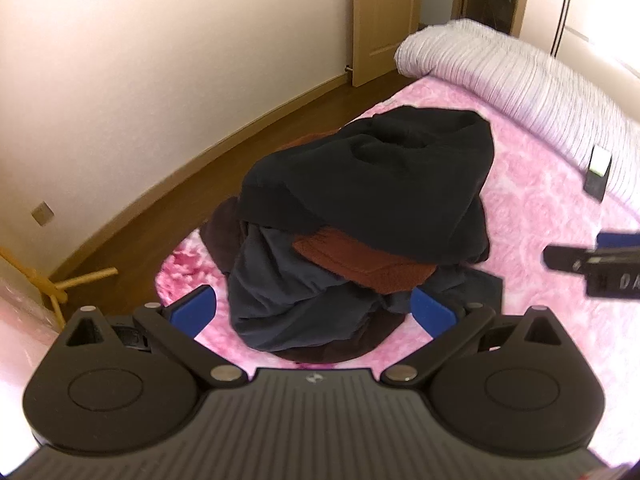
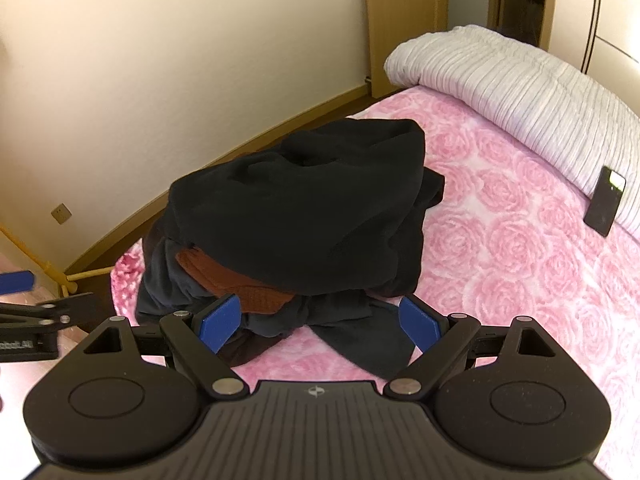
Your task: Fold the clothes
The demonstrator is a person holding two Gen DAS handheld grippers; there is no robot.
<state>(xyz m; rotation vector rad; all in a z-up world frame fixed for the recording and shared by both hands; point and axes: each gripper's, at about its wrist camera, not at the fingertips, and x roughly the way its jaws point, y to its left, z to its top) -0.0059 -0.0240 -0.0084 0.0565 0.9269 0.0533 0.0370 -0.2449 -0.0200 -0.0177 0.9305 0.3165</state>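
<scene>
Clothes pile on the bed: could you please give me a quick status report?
Left gripper and right gripper: jaws open, empty. Clothes pile unfolded on the pink blanket, black garment on top. Phone beside the pillow, clear of the pile.

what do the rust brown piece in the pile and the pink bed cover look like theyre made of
Rust-brown garment: looks like fleece or terry, matte with a nubby, pebbled surface and a stitched edge. Pink bed cover: seems a plush, velvety blanket, softly sheened, with rose shapes pressed into a short pile; its edge by the floor looks fuzzy. Exact fibre cannot be told.
</scene>
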